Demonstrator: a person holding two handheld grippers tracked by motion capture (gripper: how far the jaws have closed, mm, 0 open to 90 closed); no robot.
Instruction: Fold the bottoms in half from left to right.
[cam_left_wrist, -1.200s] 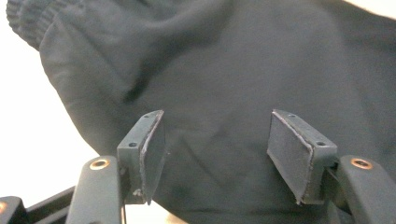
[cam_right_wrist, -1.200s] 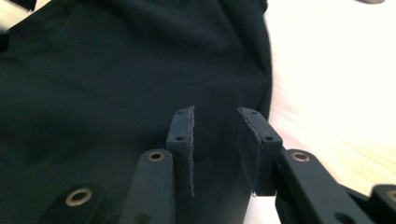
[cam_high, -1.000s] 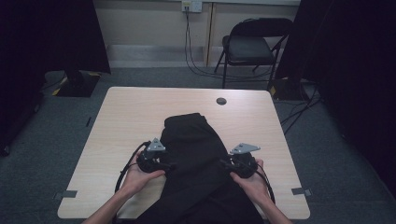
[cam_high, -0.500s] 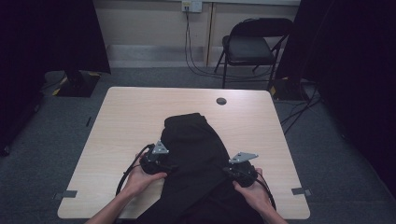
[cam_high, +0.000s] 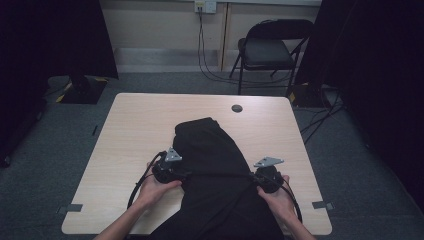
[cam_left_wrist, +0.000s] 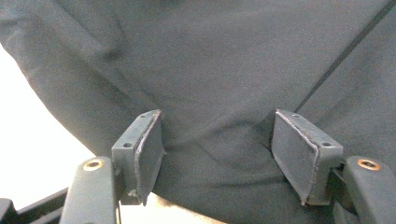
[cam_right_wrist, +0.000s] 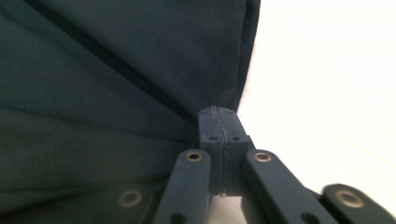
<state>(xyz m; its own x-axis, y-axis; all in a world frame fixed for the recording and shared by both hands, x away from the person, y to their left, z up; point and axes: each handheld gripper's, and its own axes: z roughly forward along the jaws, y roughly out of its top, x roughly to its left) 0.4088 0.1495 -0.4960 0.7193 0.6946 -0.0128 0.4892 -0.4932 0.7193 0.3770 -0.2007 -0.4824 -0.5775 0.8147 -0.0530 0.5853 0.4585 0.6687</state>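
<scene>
A black garment (cam_high: 210, 150) lies spread down the middle of the wooden table (cam_high: 140, 125) and hangs over its near edge. At the cloth's left edge my left gripper (cam_high: 182, 175) is open. In the left gripper view, the left gripper (cam_left_wrist: 217, 149) has its pads well apart, with dark cloth (cam_left_wrist: 210, 70) between and beyond them. At the cloth's right edge my right gripper (cam_high: 252, 176) is closed. The right gripper view shows the right gripper (cam_right_wrist: 219, 114) with its pads together on the garment's edge (cam_right_wrist: 140, 70), folds running to the tip. Its jaws have just been opening a little.
A black grommet (cam_high: 237, 108) sits near the table's far edge. Behind the table stands a folding chair (cam_high: 270, 50), with cables on the floor. Tape marks (cam_high: 73, 207) sit at the near corners. Bare wood lies on both sides of the garment.
The right hand shifted slightly toward the near edge and then outward. The left hand and the garment have kept their places.
</scene>
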